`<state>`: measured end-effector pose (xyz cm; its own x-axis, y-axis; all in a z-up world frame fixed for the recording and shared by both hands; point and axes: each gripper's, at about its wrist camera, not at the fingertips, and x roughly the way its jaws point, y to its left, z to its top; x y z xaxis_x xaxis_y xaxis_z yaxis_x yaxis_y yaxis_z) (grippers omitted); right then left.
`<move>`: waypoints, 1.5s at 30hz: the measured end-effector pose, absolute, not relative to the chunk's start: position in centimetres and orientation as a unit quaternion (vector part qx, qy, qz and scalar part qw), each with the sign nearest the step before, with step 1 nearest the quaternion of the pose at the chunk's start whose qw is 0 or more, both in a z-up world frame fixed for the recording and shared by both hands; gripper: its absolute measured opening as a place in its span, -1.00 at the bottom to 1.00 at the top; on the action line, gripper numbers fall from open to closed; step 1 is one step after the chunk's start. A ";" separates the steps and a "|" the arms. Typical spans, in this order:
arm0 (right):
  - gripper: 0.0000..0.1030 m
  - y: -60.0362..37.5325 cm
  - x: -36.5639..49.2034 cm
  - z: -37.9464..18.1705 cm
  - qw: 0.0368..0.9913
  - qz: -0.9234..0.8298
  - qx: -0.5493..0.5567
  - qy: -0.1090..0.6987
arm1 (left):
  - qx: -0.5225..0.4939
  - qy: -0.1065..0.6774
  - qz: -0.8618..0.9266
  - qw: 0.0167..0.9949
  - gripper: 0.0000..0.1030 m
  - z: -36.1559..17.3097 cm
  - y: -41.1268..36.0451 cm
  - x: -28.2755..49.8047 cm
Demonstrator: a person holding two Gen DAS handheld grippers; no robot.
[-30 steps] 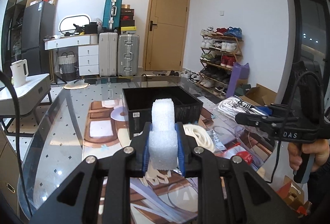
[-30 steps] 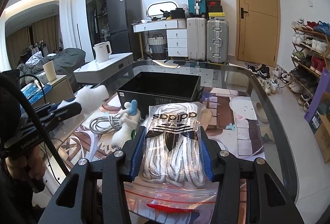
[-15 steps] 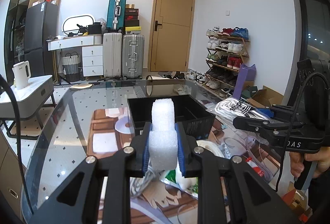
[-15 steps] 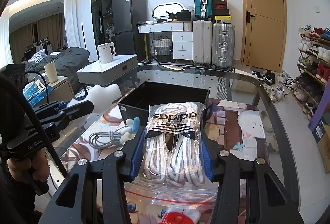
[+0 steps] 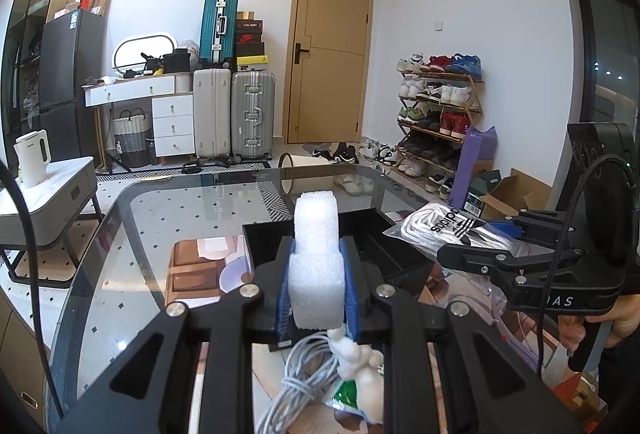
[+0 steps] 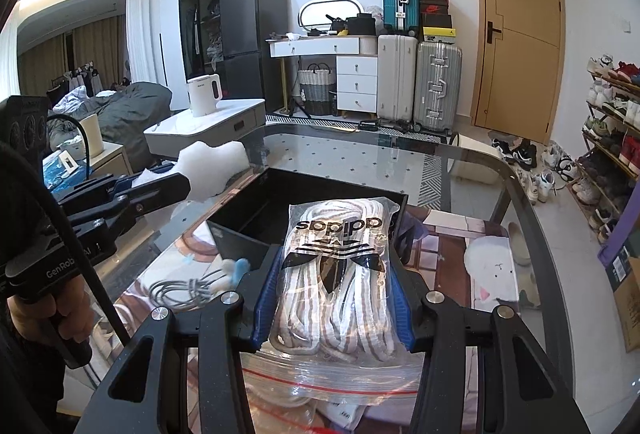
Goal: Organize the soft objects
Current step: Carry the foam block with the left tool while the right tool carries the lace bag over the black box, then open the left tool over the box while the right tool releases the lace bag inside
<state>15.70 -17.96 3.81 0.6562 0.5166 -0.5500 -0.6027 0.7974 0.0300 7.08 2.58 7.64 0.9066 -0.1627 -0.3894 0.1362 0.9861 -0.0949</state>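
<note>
While both loads hang above the glass table (image 5: 132,234), neither is in the box yet.

Left gripper (image 5: 317,286): jaws clamped on a white foam block (image 5: 316,254), blue pads squeezing its lower half. Block stands upright, long axis running forward and up out of the jaws, its top showing against the box's near wall.

Right gripper (image 6: 332,298): jaws pressed against a clear zip bag of coiled white rope (image 6: 340,274), the bag bulging between the pads. Long axis lies along the fingers, printed end forward, zip end trailing beneath the gripper.

Black open box (image 6: 304,202): sits on the table straight ahead of both grippers and below them, apparently empty. In the right view the bag's front end overlaps the near rim; in the left view the foam lines up with the left half of the box. Judgement: the right hand looks slightly nearer, with a short move forward and down left; both loads point at the opening.

Left on the table short of the box: a grey cable bundle (image 5: 296,386), a small white plush (image 5: 360,362).

Risk, as judged: both grippers converging on one opening.
</note>
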 end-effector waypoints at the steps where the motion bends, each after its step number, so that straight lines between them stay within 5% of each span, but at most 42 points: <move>1: -0.06 -17.9 16.0 3.8 0.907 0.308 -0.078 0.278 | -0.033 0.203 -0.077 0.976 -0.61 7.6 2.8 7.3; 45: -0.06 -10.5 25.8 0.7 0.856 0.309 -0.164 0.380 | -0.001 0.301 -0.059 0.952 -0.61 2.3 0.9 16.5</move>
<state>25.82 -10.47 0.66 0.5197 0.4053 -0.7521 -0.6545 0.7547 -0.0455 16.49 0.89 2.32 0.8117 -0.1124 -0.5732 0.1111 0.9931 -0.0374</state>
